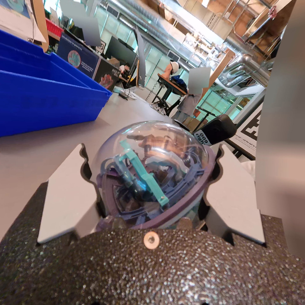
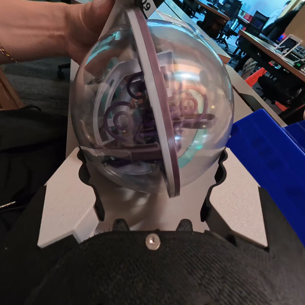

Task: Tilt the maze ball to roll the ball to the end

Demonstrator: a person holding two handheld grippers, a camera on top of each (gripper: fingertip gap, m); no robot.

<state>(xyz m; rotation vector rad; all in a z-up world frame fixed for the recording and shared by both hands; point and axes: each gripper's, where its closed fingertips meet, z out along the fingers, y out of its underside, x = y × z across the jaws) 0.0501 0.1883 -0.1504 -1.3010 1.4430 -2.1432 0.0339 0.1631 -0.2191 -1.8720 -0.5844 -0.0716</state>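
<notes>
The maze ball (image 1: 148, 165) is a clear sphere with a purple equator ring and teal and purple tracks inside. In the left wrist view it sits deep between my left gripper's (image 1: 151, 146) grey fingers (image 1: 66, 189), which press on both of its sides. In the right wrist view the maze ball (image 2: 132, 107) is held above the table, ring near upright, with my right gripper (image 2: 151, 150) shut on its lower sides. The right gripper's black body (image 1: 214, 130) shows behind the ball. I cannot pick out the small ball inside for sure.
A blue bin (image 1: 49, 102) stands on the grey table (image 1: 123, 115) to the left; it also shows in the right wrist view (image 2: 272, 156). A hand (image 2: 49, 33) holds the left gripper at upper left. A dark game box (image 1: 79, 61) stands behind, and a person (image 1: 189, 102) beyond the table.
</notes>
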